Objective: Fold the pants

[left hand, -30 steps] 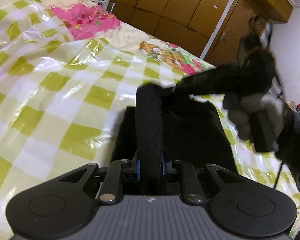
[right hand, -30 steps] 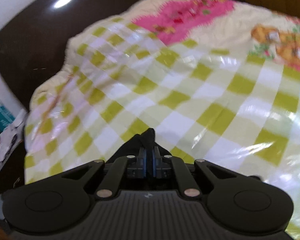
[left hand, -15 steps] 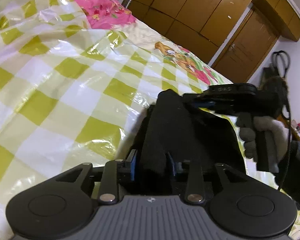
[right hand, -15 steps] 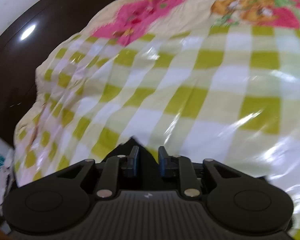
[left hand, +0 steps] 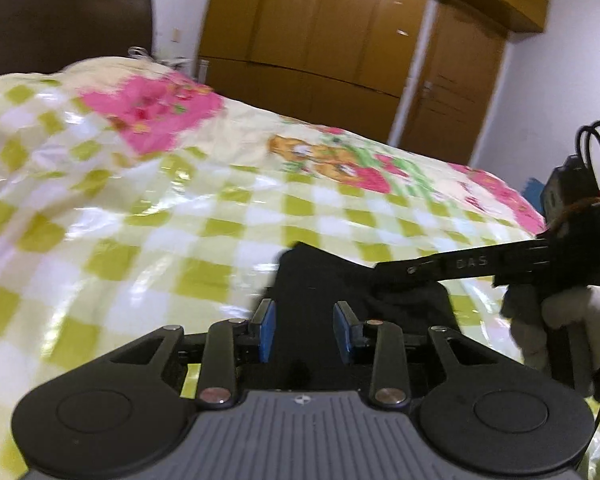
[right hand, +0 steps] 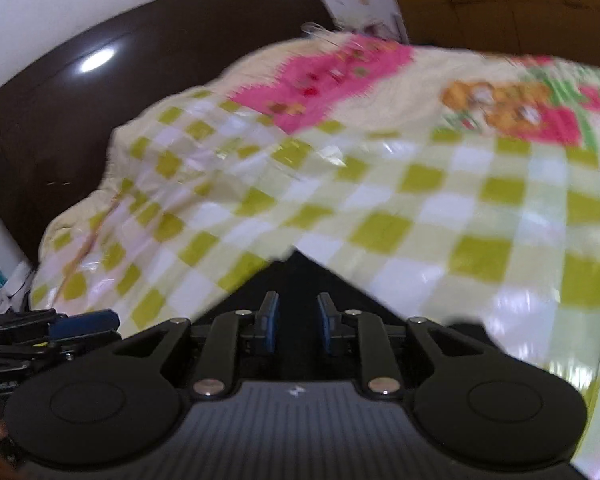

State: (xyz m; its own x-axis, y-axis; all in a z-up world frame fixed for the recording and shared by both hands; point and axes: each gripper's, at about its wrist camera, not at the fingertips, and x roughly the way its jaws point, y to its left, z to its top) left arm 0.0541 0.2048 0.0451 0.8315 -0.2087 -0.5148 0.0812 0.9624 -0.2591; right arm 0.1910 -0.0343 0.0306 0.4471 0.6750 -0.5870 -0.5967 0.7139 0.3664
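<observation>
The black pants [left hand: 340,280] lie folded in a compact dark bundle on the checked bed cover [left hand: 140,208]. My left gripper [left hand: 305,330] is open just above their near edge, with nothing between its blue pads. The right gripper's body [left hand: 460,264] reaches in from the right over the bundle. In the right wrist view the pants [right hand: 300,276] show as a dark corner just past my right gripper [right hand: 297,322], which is open and empty.
A green and white checked plastic cover with pink cartoon patches spreads over the bed [right hand: 420,184]. A dark headboard [right hand: 100,100] stands at the far end. Brown wardrobes and a door [left hand: 360,40] line the wall beyond the bed.
Both grippers held the pants one second ago. They have since opened and let the cloth drop onto the bundle, and both have pulled back and tilted up.
</observation>
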